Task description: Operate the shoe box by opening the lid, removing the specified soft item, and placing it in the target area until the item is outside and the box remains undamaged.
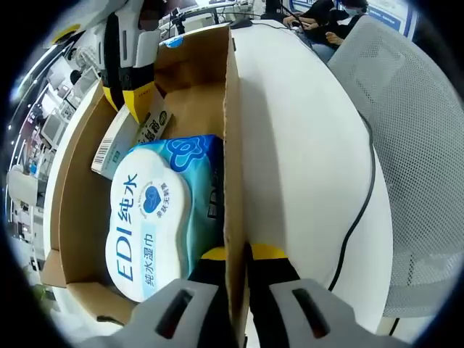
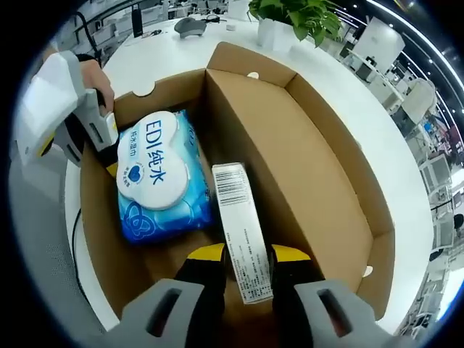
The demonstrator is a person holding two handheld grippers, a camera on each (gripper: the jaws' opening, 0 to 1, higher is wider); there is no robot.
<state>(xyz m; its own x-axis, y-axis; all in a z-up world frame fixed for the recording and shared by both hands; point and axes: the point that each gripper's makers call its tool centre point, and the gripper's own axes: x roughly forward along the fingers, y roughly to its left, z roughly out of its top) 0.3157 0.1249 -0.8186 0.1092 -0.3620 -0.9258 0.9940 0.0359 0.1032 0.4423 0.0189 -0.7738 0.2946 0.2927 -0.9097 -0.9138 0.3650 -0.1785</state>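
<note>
An open brown cardboard shoe box [image 1: 72, 217] [image 2: 312, 167] sits on a white table. Inside lies a blue wet-wipes pack [image 1: 148, 217] [image 2: 156, 174] with a white lid printed "EDI". Beside it is a slim white carton [image 1: 119, 141] [image 2: 243, 232] with a barcode. My left gripper [image 1: 241, 254] is shut on the box's side wall, one jaw inside next to the wipes and one outside. My right gripper [image 2: 248, 254] is shut on the near end of the white carton. From the other side, the right gripper [image 1: 130, 98] appears at the box's far end and the left gripper [image 2: 98, 130] at the left wall.
The white table [image 1: 304, 159] [image 2: 167, 54] carries a black cable [image 1: 362, 203]. A grey mesh chair [image 1: 417, 145] stands close beside it. A potted plant [image 2: 293, 18] and a grey device [image 2: 192, 25] sit at the far edge. People sit at the back [image 1: 326, 18].
</note>
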